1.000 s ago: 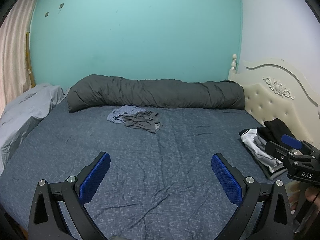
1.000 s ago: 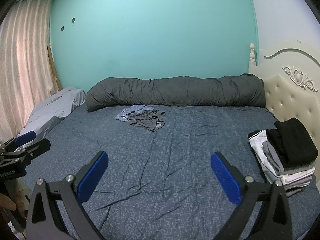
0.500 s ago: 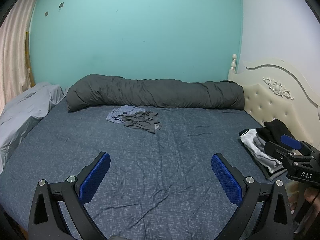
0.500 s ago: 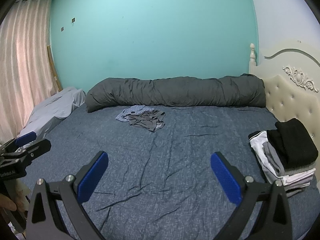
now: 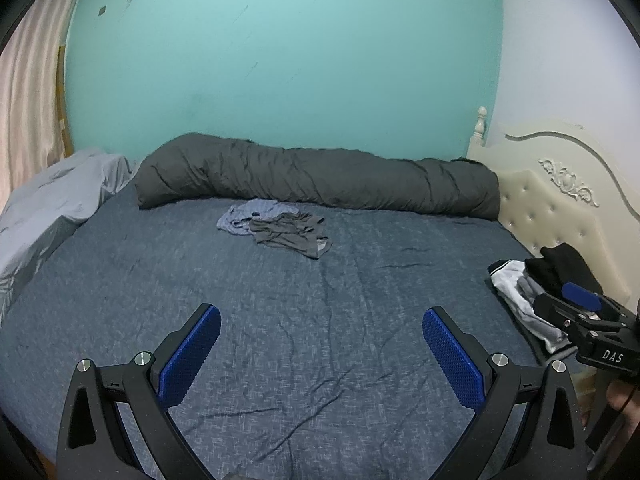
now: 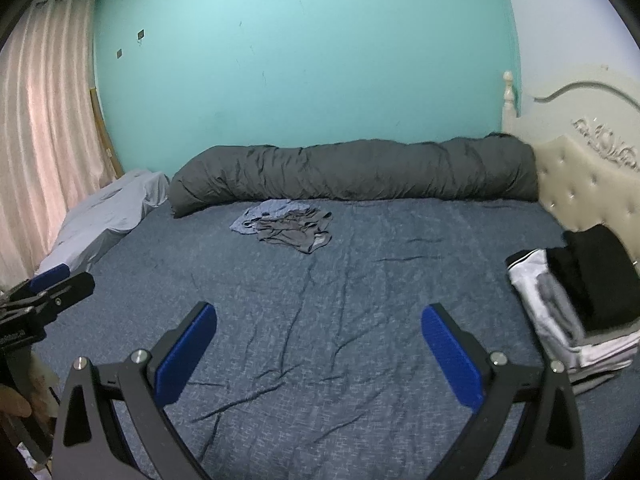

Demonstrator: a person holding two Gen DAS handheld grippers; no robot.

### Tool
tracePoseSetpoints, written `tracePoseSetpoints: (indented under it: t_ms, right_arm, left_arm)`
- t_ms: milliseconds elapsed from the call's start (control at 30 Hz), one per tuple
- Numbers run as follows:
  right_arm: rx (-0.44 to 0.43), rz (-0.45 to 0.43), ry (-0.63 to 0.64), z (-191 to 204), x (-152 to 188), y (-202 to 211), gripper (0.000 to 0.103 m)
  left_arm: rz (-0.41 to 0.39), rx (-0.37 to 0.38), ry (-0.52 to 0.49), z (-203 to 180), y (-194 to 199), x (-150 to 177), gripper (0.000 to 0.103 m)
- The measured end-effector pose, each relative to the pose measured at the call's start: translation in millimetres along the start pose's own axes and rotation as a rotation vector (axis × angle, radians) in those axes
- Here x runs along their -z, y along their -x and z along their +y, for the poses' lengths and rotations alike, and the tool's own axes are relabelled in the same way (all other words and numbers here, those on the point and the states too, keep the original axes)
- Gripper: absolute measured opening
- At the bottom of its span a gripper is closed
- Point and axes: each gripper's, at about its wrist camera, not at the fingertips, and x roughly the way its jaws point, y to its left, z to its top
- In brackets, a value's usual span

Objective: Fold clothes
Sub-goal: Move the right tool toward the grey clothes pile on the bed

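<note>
Two crumpled garments lie far across the blue bed: a grey one [image 5: 290,234] [image 6: 294,232] and a light blue one [image 5: 250,216] [image 6: 266,213] partly under it. My left gripper [image 5: 320,344] hovers open above the near part of the bed, nothing between its blue pads. My right gripper [image 6: 318,342] is open and empty too, at the same distance from the garments. Each gripper appears at the edge of the other's view. A stack of folded clothes [image 5: 532,296] [image 6: 576,304], black on top, sits at the right by the headboard.
A rolled dark grey duvet [image 5: 320,178] [image 6: 352,170] runs along the far edge by the teal wall. A light grey sheet-covered mound [image 5: 52,208] [image 6: 108,216] is at the left, beside a pink curtain [image 6: 44,140]. The cream headboard [image 5: 560,208] bounds the right. A hand [image 6: 14,400] holds the left gripper.
The left view has panned slightly left, the right view slightly right; the folded stack looms larger in the right view. Both grippers stay open and the garments have not moved.
</note>
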Motion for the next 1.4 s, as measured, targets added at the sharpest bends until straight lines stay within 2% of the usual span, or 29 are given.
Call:
tracePoseSetpoints:
  t_ms: [200,467,633,733,800,900,1033,1100,1233,1400]
  right_arm:
    - [-0.041,0.064,-0.034,-6.6,7.4,-54.0,0.103]
    - [-0.080,0.161,-0.041,-9.3,9.8,-162.3,0.103]
    - [-0.123,0.189,-0.026,-11.7,5.6,-228.1,0.102]
    - [-0.123,0.201,-0.030,-15.0,0.8,-271.0,0.097]
    - [-0.129,0.210,-0.022,-15.5,-2.1,-301.6,0.089]
    - [-0.137,0.235,-0.008,-13.8,-4.2,-341.1,0.084]
    - [-0.156,0.266,0.008,-7.0,-7.4,-395.2,0.080]
    - [-0.163,0.275,0.019,-2.2,-9.3,-421.2,0.076]
    - [-0.160,0.276,0.046,6.8,-12.5,-459.9,0.062]
    - [-0.140,0.307,0.056,12.7,-14.3,-511.0,0.060]
  left_arm:
    - [0.033,-0.012,0.040,19.9,-46.5,6.9,0.103]
    - [0.078,-0.065,0.128,68.7,-134.7,24.3,0.103]
    - [0.097,-0.097,0.197,102.3,-194.3,41.9,0.103]
    - [0.118,-0.107,0.226,119.1,-225.9,53.8,0.103]
    - [0.125,-0.118,0.244,131.0,-245.6,61.2,0.103]
    - [0.128,-0.151,0.257,144.1,-264.9,70.5,0.103]
    - [0.141,-0.156,0.312,166.0,-291.2,82.6,0.103]
    - [0.145,-0.163,0.332,173.3,-299.8,88.6,0.103]
    - [0.149,-0.160,0.375,187.5,-313.6,99.0,0.103]
    - [0.161,-0.159,0.387,197.1,-320.8,109.7,0.103]
